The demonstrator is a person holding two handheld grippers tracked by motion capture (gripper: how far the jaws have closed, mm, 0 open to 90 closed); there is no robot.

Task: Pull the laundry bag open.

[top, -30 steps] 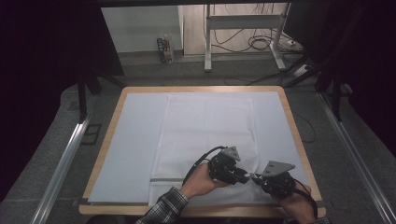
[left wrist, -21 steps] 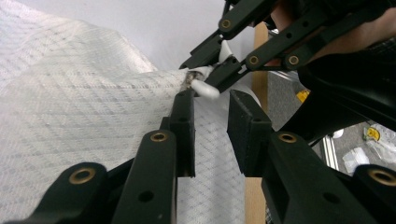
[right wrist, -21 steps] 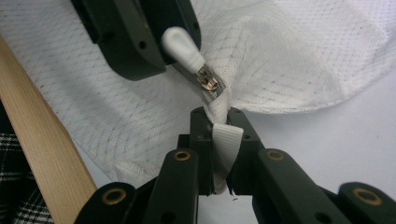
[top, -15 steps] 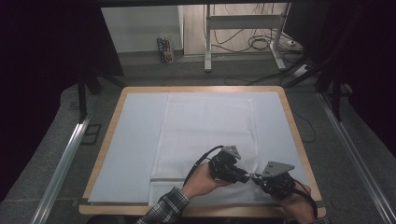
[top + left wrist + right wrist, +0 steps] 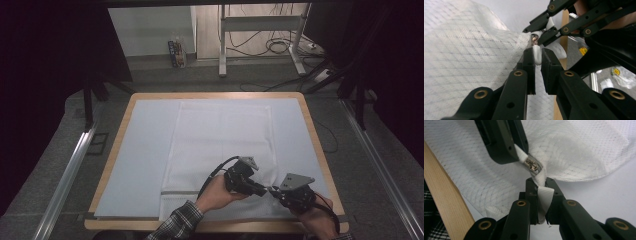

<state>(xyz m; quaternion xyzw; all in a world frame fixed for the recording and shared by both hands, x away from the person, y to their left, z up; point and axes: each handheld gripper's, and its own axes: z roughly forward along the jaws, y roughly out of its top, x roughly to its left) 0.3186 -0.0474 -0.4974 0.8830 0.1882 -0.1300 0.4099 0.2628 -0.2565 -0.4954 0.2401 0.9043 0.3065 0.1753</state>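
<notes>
my left tool [image 5: 260,189] and right tool [image 5: 276,192] meet tip to tip near the bench's [image 5: 116,150] front right corner, over the white mesh bag [image 5: 222,135]. the right one is clamped on the bag's white strap [image 5: 544,196] just below the zipper pull [image 5: 533,166]. the left one pinches the white tab [image 5: 537,53] beside that pull.

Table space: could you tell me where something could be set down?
Bare strips of the blue mat lie left of the white mesh bag, and a narrower one at its right. The near right corner is crowded by the left gripper and right gripper.
</notes>
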